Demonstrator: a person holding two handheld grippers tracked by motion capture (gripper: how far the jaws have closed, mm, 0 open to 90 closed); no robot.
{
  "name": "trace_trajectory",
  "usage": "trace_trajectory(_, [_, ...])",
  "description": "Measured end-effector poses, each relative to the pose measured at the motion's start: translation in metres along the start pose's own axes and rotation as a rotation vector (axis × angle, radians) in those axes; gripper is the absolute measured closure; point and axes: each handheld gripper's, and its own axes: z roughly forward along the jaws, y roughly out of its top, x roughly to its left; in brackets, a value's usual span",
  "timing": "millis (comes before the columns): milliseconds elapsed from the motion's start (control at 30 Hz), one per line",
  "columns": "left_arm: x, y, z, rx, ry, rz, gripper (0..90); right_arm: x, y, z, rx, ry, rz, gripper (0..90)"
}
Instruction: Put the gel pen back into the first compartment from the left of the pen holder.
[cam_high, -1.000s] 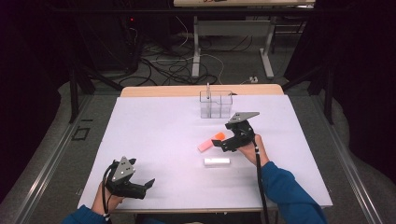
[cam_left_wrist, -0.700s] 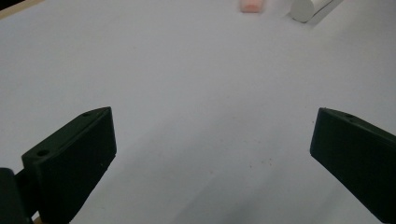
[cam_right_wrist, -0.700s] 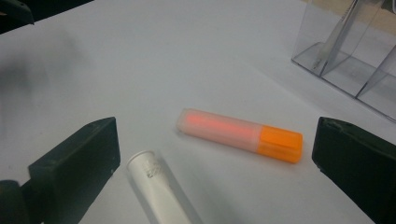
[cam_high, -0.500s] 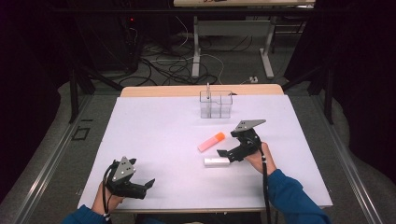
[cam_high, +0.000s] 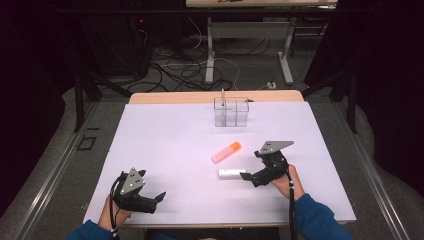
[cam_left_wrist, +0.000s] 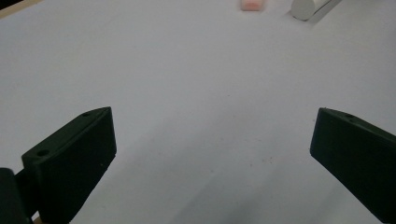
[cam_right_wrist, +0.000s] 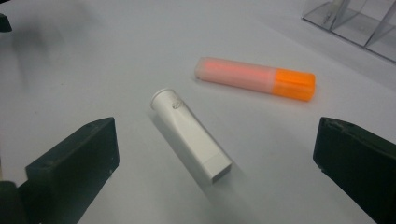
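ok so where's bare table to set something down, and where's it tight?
Free: the whole left half of the table, from the left tool up to the clear organizer, and the far right corner beside that organizer. Crowded: centre-right, where the orange highlighter and white tube lie close together, right tool open at the tube.

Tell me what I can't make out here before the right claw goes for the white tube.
- Clear organizer, high view: too small to tell what the thin upright piece inside is; cut off by the top edge in the right gripper view.
- White tube: marking near its round end too small to read.
- Orange highlighter, left gripper view: cut off by the top edge.
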Motion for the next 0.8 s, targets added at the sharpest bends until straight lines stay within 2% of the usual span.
trace_trajectory(67, [0.000,0.000,0.000,0.003,0.002,0.002,0.4,0.003,-0.005,-0.004,0.018,-0.004,0.001,0.0])
trace_trajectory(167, [-0.001,0.000,0.000,0.004,0.005,0.002,0.4,0.008,-0.012,-0.009,0.000,-0.018,0.007,0.0])
trace_trajectory(200, [-0.001,0.000,0.000,0.005,0.006,0.002,0.3,0.009,-0.013,-0.012,0.015,-0.017,0.006,0.0])
trace_trajectory(267, [-0.001,0.000,0.000,0.003,0.004,0.002,0.3,0.011,-0.017,-0.014,-0.005,-0.023,0.008,0.0])
trace_trajectory(300, [-0.001,0.000,0.000,0.002,0.005,0.002,0.3,0.012,-0.018,-0.017,0.015,-0.022,0.012,0.0])
trace_trajectory(400, [0.000,0.001,-0.001,0.013,0.010,0.021,0.3,0.015,-0.023,-0.020,-0.008,-0.035,0.015,0.0])
trace_trajectory(433, [0.000,0.001,0.000,0.013,0.007,0.013,0.3,0.016,-0.024,-0.023,0.006,-0.032,0.015,0.0])
trace_trajectory(533, [-0.001,0.001,-0.001,0.012,0.006,0.010,0.3,0.019,-0.027,-0.024,-0.014,-0.047,0.011,0.0])
trace_trajectory(733, [-0.001,0.001,0.000,0.013,0.006,0.010,0.3,0.022,-0.030,-0.028,-0.008,-0.053,-0.003,0.0])
trace_trajectory(800, [0.000,0.001,-0.001,0.014,0.014,0.022,0.4,0.023,-0.031,-0.029,-0.004,-0.054,0.003,0.0])
